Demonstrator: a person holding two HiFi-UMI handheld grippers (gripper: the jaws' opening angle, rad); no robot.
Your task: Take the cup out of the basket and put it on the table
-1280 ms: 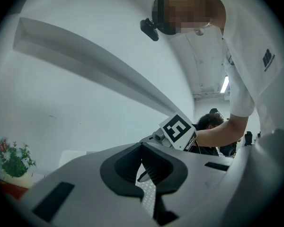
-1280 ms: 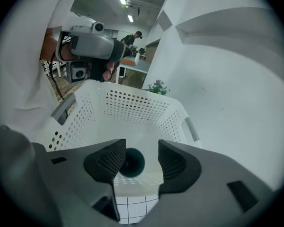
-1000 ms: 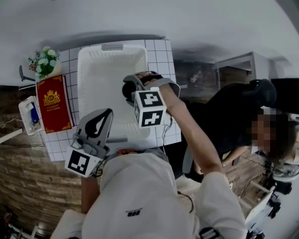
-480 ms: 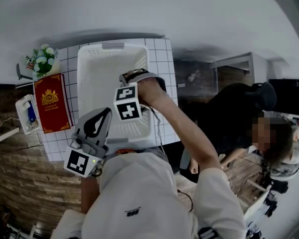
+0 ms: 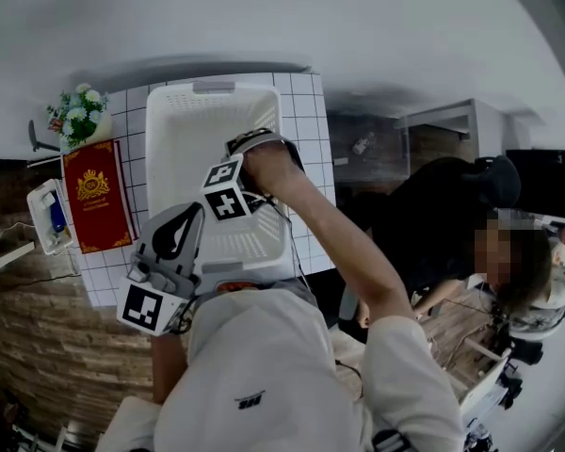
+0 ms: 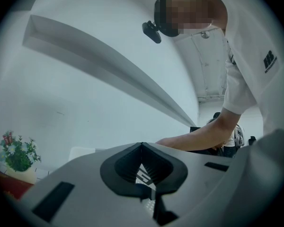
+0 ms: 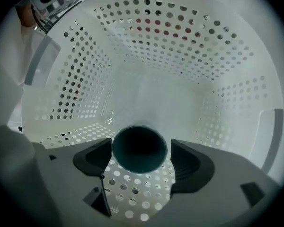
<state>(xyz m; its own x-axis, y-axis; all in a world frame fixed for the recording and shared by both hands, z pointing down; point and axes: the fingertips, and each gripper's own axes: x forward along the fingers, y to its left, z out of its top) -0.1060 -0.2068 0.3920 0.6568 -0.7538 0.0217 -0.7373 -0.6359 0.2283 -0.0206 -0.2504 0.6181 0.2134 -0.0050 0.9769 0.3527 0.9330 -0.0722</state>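
Note:
A dark round cup (image 7: 138,150) stands on the perforated floor of the white basket (image 7: 180,37). My right gripper (image 7: 141,145) points steeply down into the basket with the cup between its jaws. The jaws have just been opening and now stand wide, with a gap at the right pad. In the head view only its marker cube (image 5: 226,191) shows over the basket (image 5: 165,130); the cup is hidden there. My left gripper (image 5: 196,213) hovers level at the basket's near left corner, its fingertips (image 6: 142,145) meeting on nothing.
The basket sits on a white tiled table (image 5: 306,111). Left of it lie a red book (image 5: 96,196), a small white device (image 5: 52,217) and a flower pot (image 5: 75,116). Another person (image 5: 452,215) is seated off the table's right side.
My right hand has swung left and sunk into the basket, tipping from slanted to nearly straight down. The left gripper has stayed where it was.

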